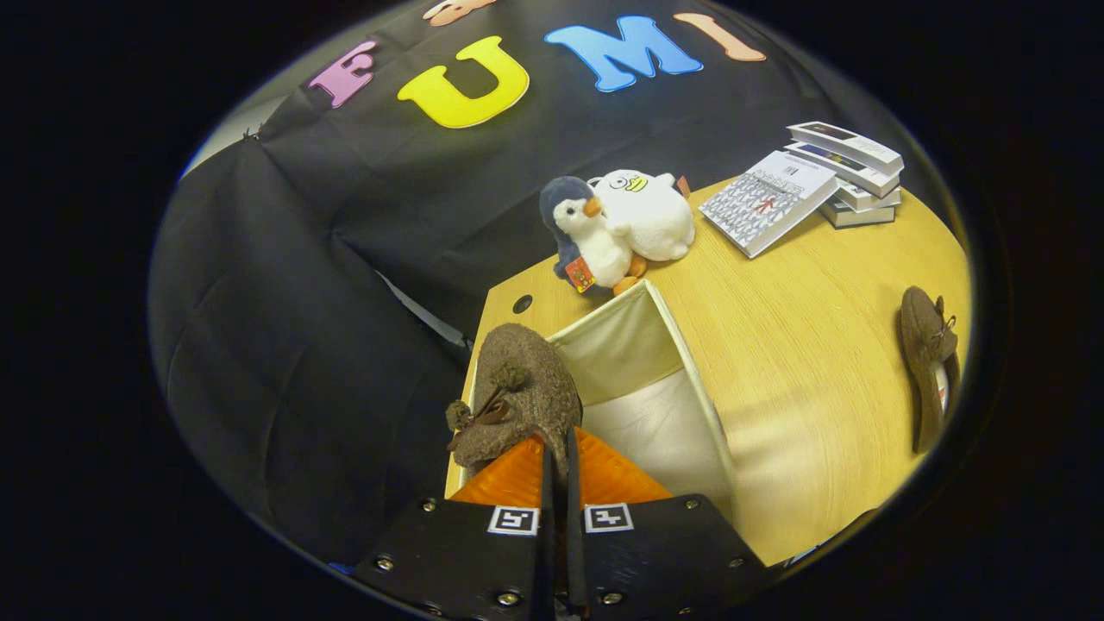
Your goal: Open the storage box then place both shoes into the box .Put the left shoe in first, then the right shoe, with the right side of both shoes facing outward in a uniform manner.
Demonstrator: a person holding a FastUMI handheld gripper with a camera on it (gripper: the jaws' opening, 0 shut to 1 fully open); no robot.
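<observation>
A brown fuzzy shoe point(517, 392) with small pom-poms hangs from my gripper point(559, 453), whose fingers are pressed together on its rear edge. The shoe points away from me, held over the left rim of the open white storage box point(681, 345). The box's pale inside shows just right of the shoe. A second brown shoe point(927, 366) lies on its side on the wooden table point(802, 345), far to the right of the box.
Two plush toys, a penguin point(582, 233) and a white bird point(647, 211), sit just beyond the box. A stack of books point(849, 172) and an open booklet point(768, 200) lie at the table's far right. The table's left edge runs beside the box.
</observation>
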